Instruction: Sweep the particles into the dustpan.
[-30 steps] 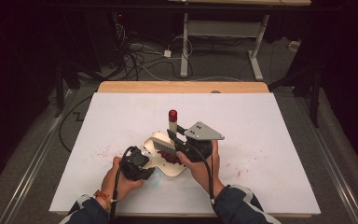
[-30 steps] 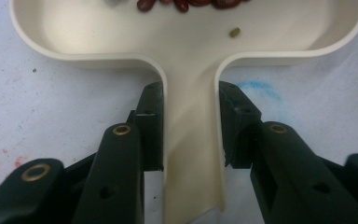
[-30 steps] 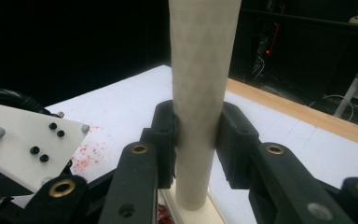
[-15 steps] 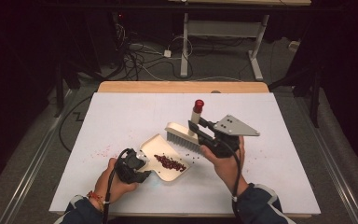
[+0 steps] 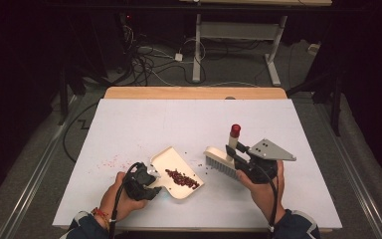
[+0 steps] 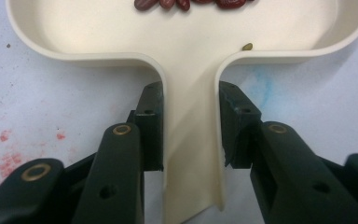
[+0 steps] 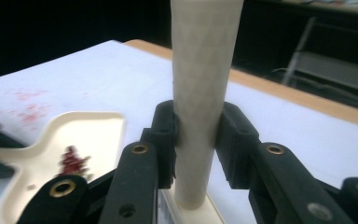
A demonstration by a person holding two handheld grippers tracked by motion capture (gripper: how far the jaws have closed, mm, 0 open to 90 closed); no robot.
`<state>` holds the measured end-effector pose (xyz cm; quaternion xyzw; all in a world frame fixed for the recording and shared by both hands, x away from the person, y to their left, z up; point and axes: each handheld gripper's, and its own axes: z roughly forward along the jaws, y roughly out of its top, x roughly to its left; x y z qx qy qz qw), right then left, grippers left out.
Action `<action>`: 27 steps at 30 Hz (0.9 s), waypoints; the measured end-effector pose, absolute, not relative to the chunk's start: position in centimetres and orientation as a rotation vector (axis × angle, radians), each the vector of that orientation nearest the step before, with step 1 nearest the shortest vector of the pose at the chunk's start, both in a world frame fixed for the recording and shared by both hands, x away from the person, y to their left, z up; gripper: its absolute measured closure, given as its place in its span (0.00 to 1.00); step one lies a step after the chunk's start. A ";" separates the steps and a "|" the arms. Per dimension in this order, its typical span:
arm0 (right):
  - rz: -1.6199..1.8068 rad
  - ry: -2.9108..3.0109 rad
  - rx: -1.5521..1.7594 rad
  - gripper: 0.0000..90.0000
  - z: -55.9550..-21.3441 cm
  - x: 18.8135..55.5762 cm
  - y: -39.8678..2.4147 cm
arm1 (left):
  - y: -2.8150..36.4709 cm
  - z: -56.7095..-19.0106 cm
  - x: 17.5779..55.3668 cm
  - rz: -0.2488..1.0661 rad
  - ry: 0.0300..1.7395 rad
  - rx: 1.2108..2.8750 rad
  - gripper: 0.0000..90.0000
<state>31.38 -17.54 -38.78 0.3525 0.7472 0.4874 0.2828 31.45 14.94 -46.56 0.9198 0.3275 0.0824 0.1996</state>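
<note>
Item: cream dustpan (image 5: pixel 176 172), lying flat on the white table cover (image 5: pixel 144 119) near its front edge, its handle clamped between the jaws of the left gripper (image 6: pixel 191 122), apparently to steady it while it carries a small heap of red beans (image 5: pixel 182 179). Item: cream hand brush (image 5: pixel 221 162) with a red-capped handle, the handle pinched in the closed right gripper (image 7: pixel 195 140) and standing upright, bristles just right of the pan's mouth. A few stray beans (image 5: pixel 205 167) lie between brush and pan, so the hold suits a further sweep.

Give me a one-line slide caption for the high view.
Left gripper holds a cream dustpan of red beans; right gripper holds a brush beside it on the white table.
</note>
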 end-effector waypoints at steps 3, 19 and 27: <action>1.306 2.015 0.911 0.78 -38.9 30.8 -15.9 | 14.7 -46.6 31.4 0.242 0.924 2.568 0.71; 1.423 1.998 0.777 0.78 -37.4 29.4 -14.0 | 14.7 -46.6 31.4 0.229 0.925 2.562 0.71; 1.334 1.904 0.781 0.78 -38.4 31.7 -14.3 | 14.8 -46.6 31.6 0.214 0.928 2.556 0.71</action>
